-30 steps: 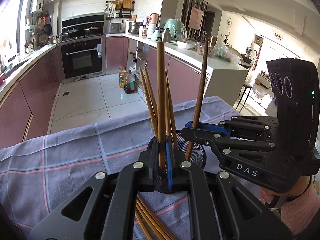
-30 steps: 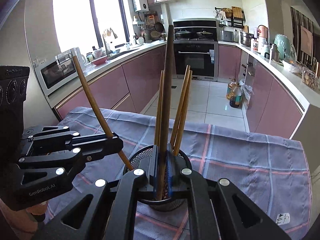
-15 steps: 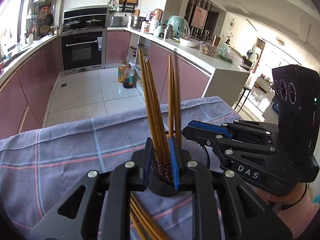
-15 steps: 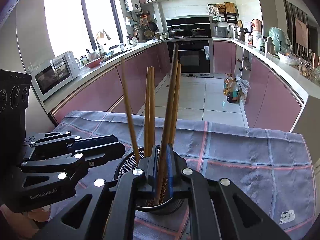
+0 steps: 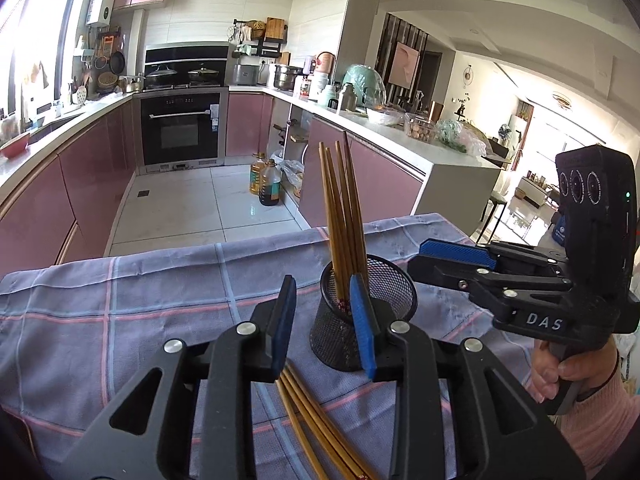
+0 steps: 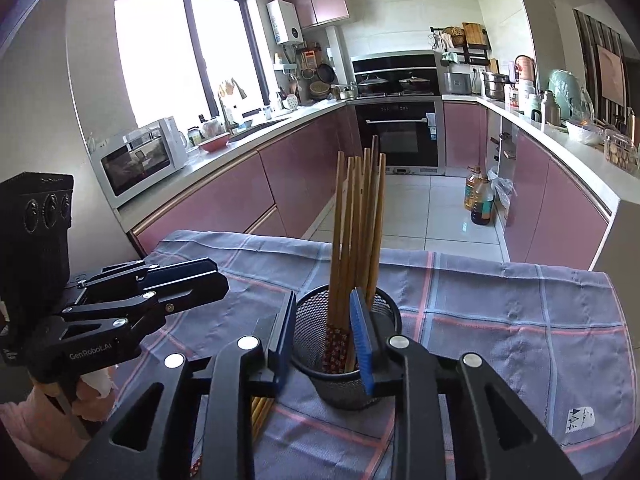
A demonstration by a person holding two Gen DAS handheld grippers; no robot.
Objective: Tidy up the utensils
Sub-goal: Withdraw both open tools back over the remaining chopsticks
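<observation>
Chopsticks (image 5: 345, 216) upright before parted jaws

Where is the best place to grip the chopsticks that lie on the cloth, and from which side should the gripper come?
Grip the loose chopsticks on the cloth probably at mid-length, from above, jaws across the bundle. They lie flat and fan out, so a crosswise pinch gathers them. The left gripper is nearest; its jaws have just been opening, nothing between.
</observation>
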